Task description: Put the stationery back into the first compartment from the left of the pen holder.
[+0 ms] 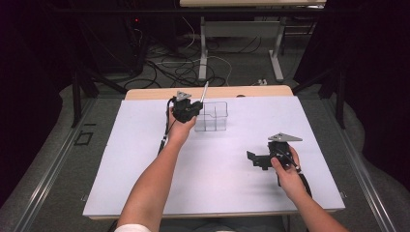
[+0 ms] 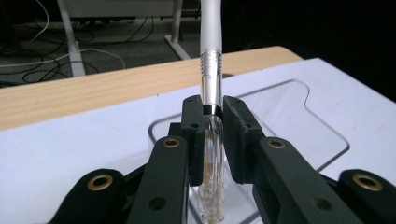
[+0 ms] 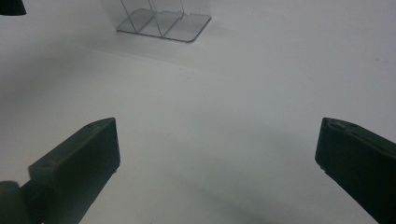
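White sheet point(image 1: 217, 159) covers one wooden table point(image 1: 145, 93). One clear plastic organizer point(image 1: 212, 116) with dividers stands near its far edge. Two grippers work here: the left gripper point(image 1: 196, 107), just beside the organizer, pinches one pen point(image 2: 210, 70) upright, silver cap above, clear barrel between the jaws. The right gripper point(image 1: 254, 157) hovers well apart, its jaws spread wide over bare sheet.

Lighting: white desk point(image 1: 217, 183) brightly lit from overhead; surroundings dark. Right gripper view dim, soft-focused. Shadows faint.
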